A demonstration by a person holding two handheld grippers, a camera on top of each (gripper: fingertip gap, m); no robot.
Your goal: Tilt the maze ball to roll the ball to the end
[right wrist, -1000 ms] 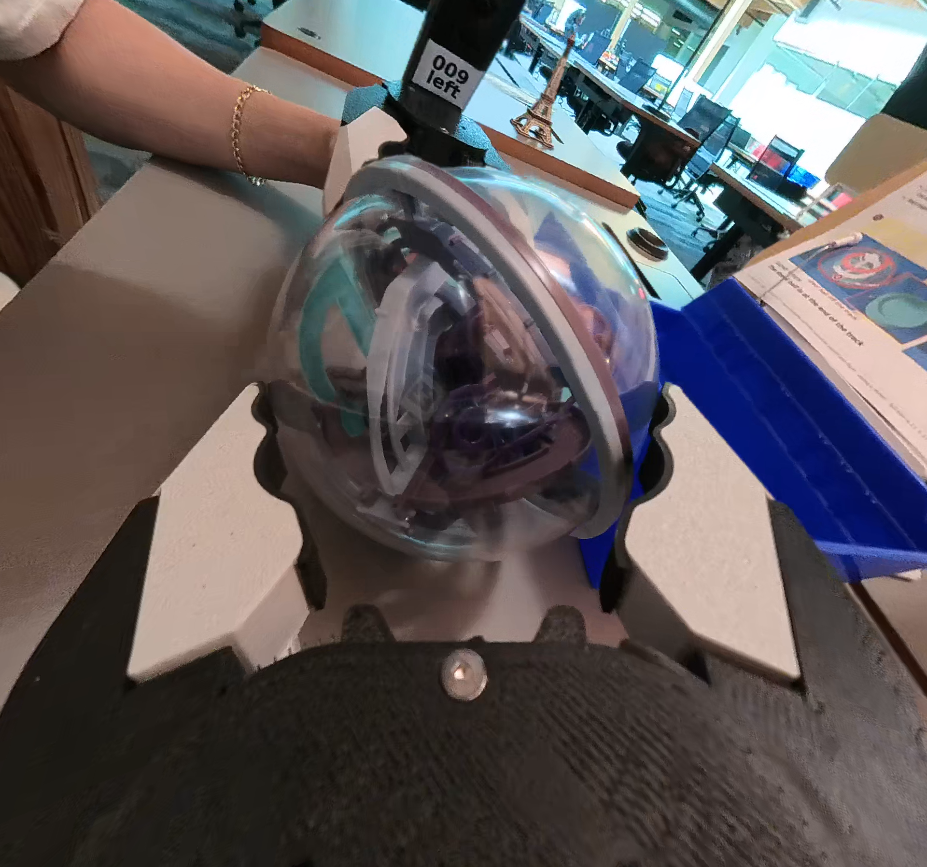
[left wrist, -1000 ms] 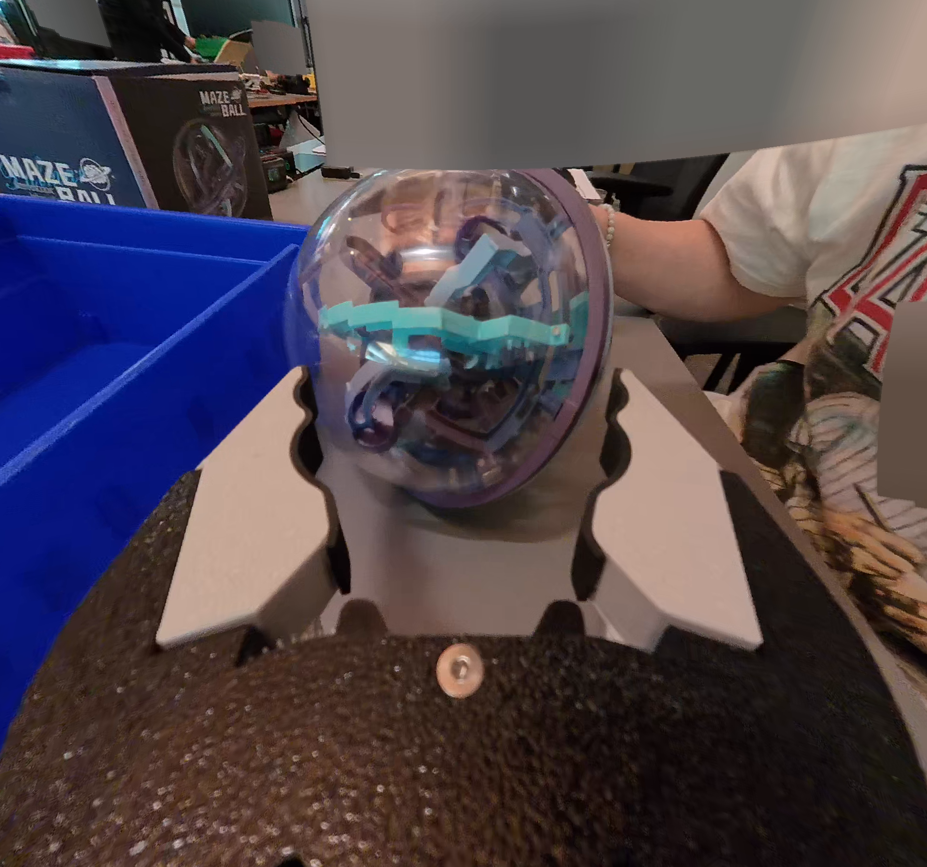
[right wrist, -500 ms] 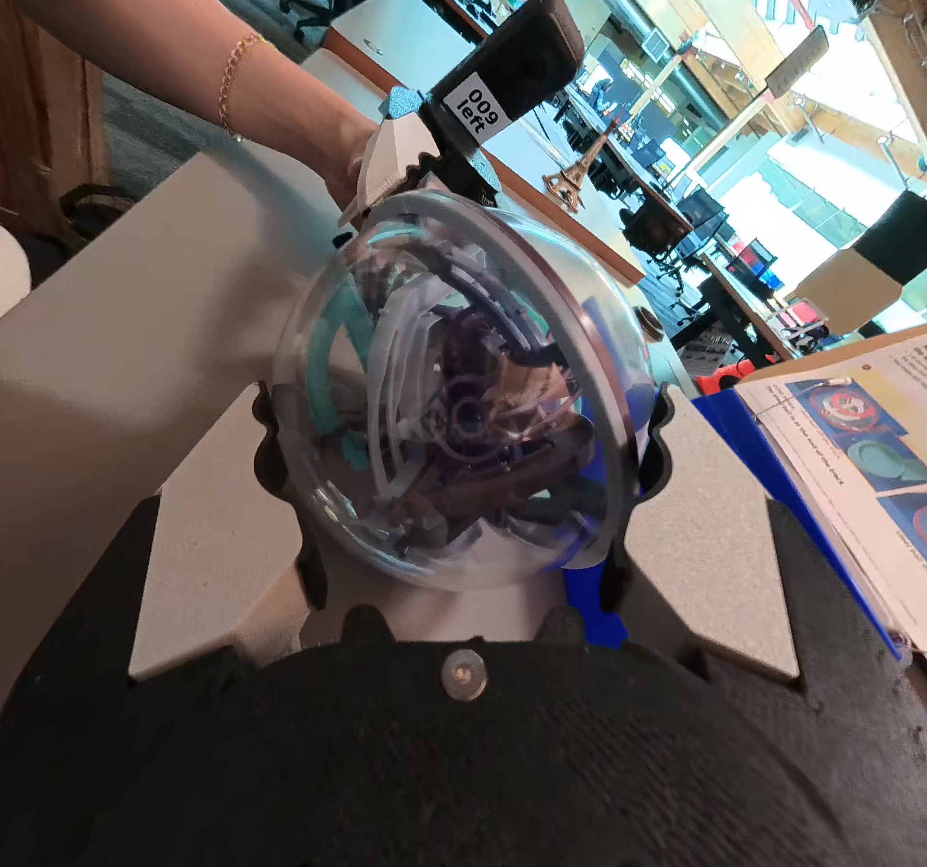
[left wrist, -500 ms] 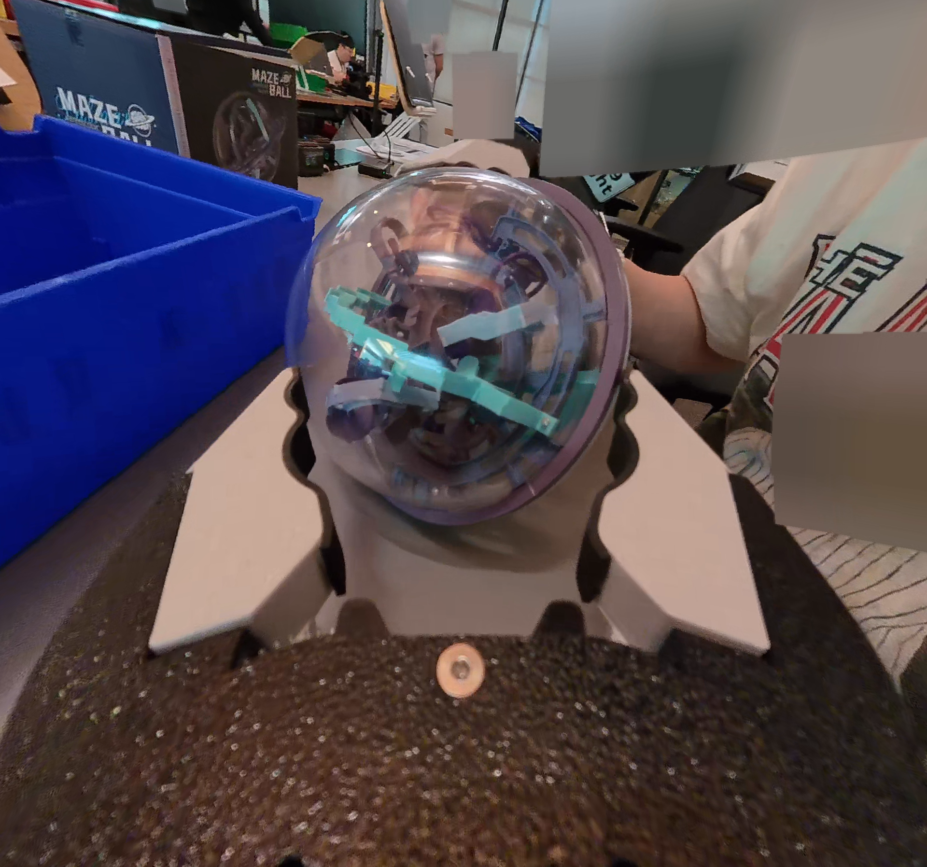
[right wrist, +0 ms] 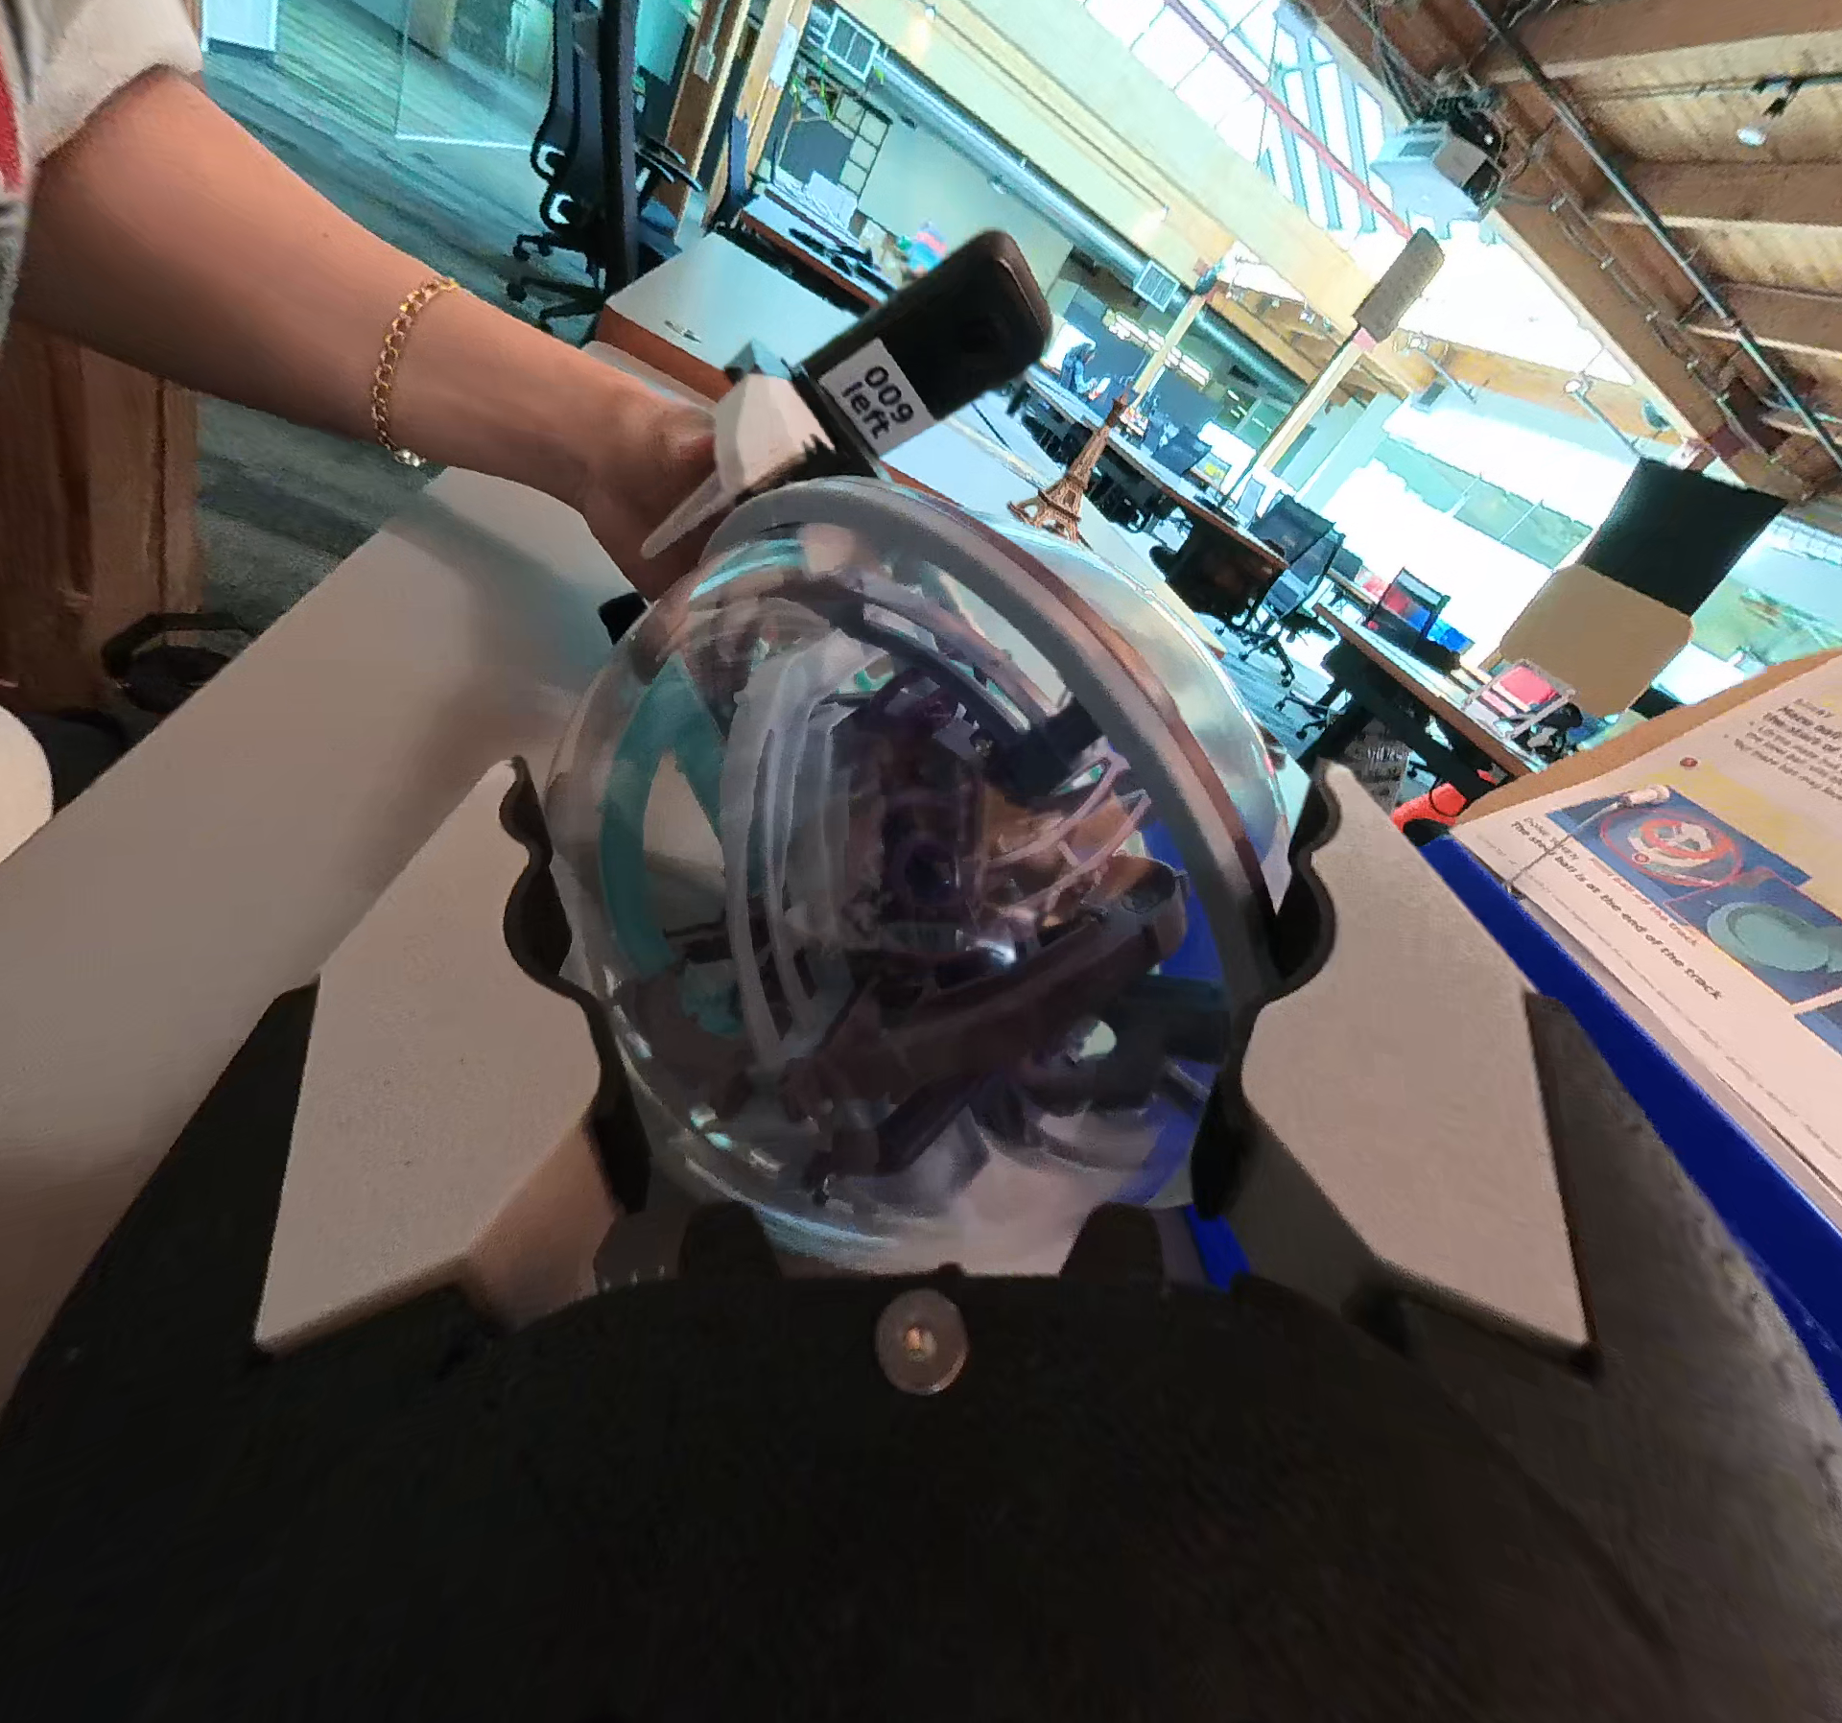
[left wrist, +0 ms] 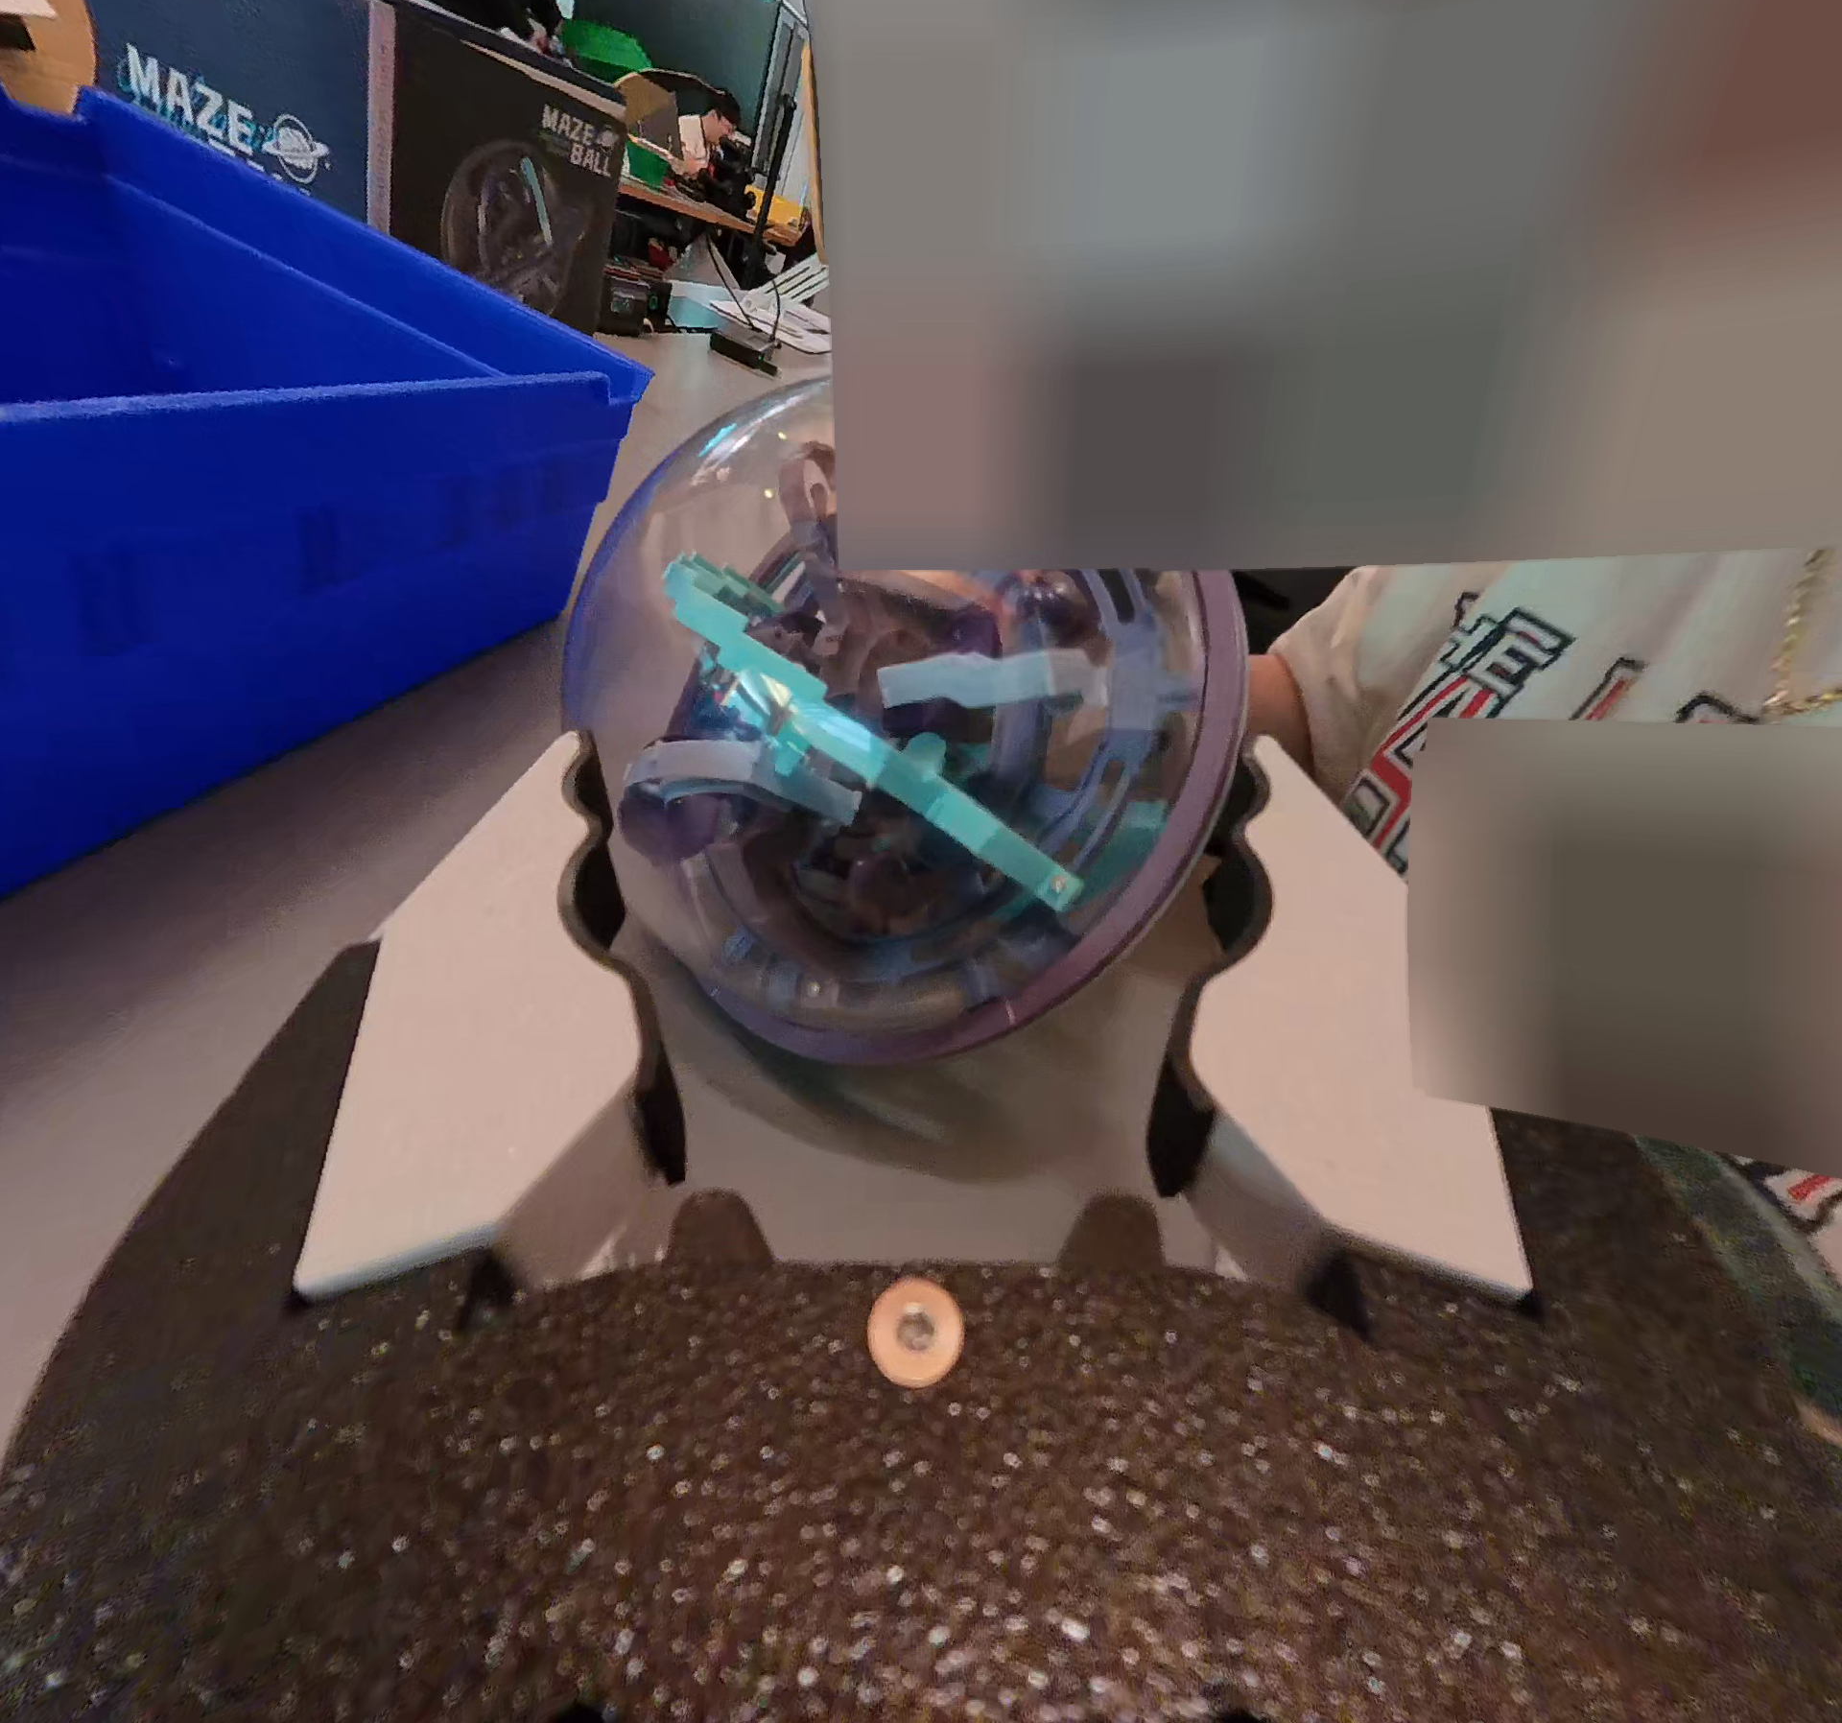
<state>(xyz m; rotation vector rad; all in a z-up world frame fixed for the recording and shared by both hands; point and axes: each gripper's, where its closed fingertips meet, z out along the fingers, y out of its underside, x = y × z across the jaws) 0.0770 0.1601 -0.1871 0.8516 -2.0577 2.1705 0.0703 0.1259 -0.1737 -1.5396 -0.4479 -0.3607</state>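
Observation:
The maze ball [left wrist: 897,808] is a clear sphere with a purple rim and teal, lilac and brown tracks inside. It is held above the grey table [left wrist: 179,997]. My left gripper [left wrist: 912,768] is shut on it, fingers pressed against its left and right sides. My right gripper [right wrist: 922,778] is shut on the same maze ball [right wrist: 897,928] from the opposite side. The left gripper's far end [right wrist: 787,439] shows behind the sphere in the right wrist view. The teal track slopes down to the right in the left wrist view. I cannot pick out the small ball inside.
A blue bin [left wrist: 259,519] stands left of the sphere, with the maze ball's box [left wrist: 399,130] behind it. In the right wrist view the bin's edge [right wrist: 1595,1027] carries a printed sheet [right wrist: 1694,888]. A person's arm [right wrist: 299,310] holds the left gripper. Desks and chairs lie beyond.
Both grippers have tipped the sphere: the teal track went from level to sloping down to the right. Both views now point higher.

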